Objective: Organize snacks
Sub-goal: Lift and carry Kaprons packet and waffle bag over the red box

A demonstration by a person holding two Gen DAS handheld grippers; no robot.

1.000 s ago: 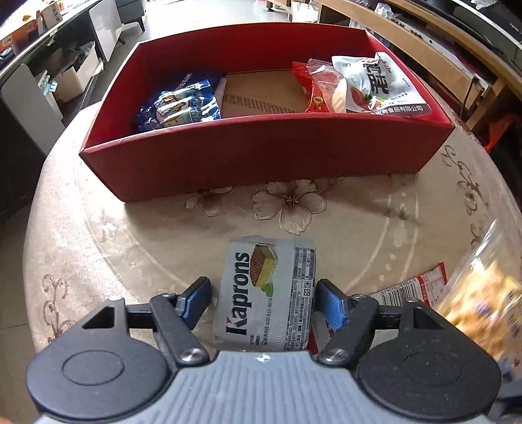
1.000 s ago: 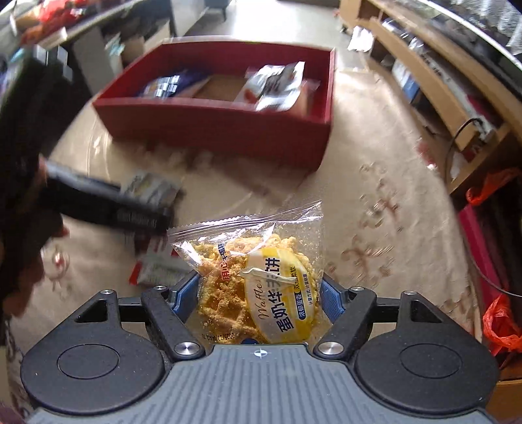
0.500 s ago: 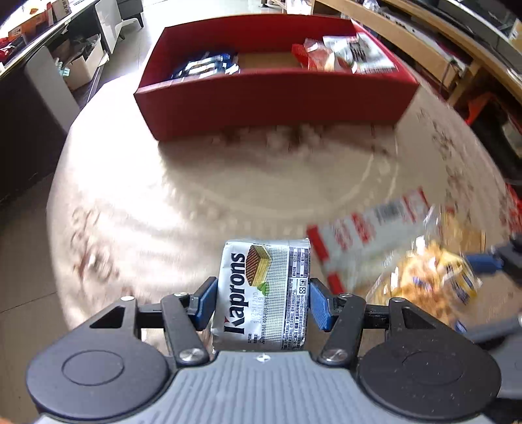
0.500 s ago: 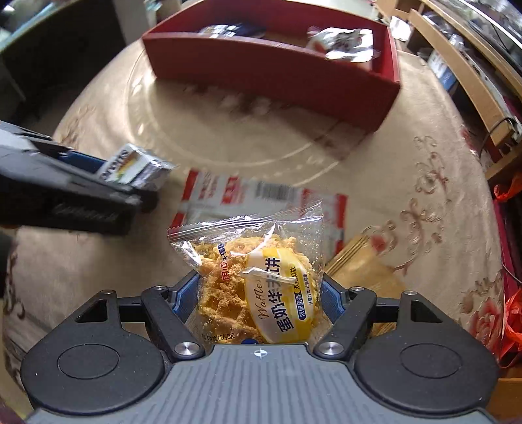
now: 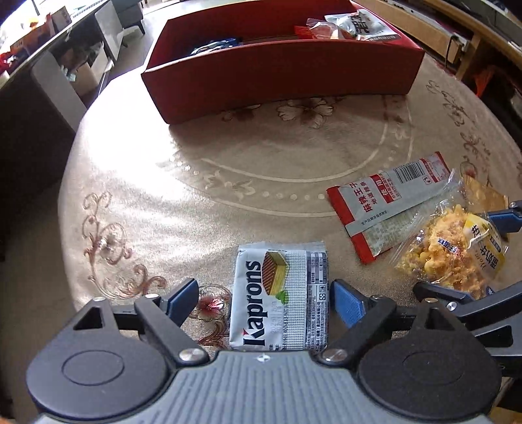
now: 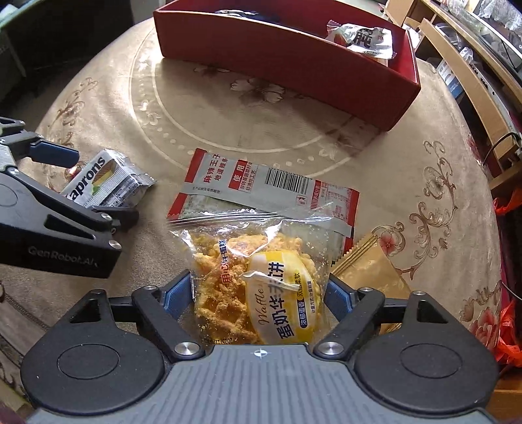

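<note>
Left gripper [image 5: 262,301] jaws opening, wide; Kaprons wafer pack [image 5: 279,296] lies flat on the table [image 5: 137,182] between the blue pads, clear gap on the left side, right pad just beside the wrapper edge, not pressed. Right gripper [image 6: 257,295] jaws also opening; waffle bag [image 6: 257,283] sits between its pads, resting on the table, pads at the bag's sides, gaps small, no squeeze visible. Waffle bag's far edge overlaps a red-and-grey sachet [image 6: 261,187] lying flat just beyond it. Gold wrapper [image 6: 368,270] just right of the waffle bag, partly under it. In the right wrist view the wafer pack is to the left, near the left gripper. Far side of table: red box [image 5: 280,71], open top. Inside, blue packets [image 5: 212,47] at left, red and white snack bags [image 5: 352,27] at right end. Box middle hidden by the near wall.
</note>
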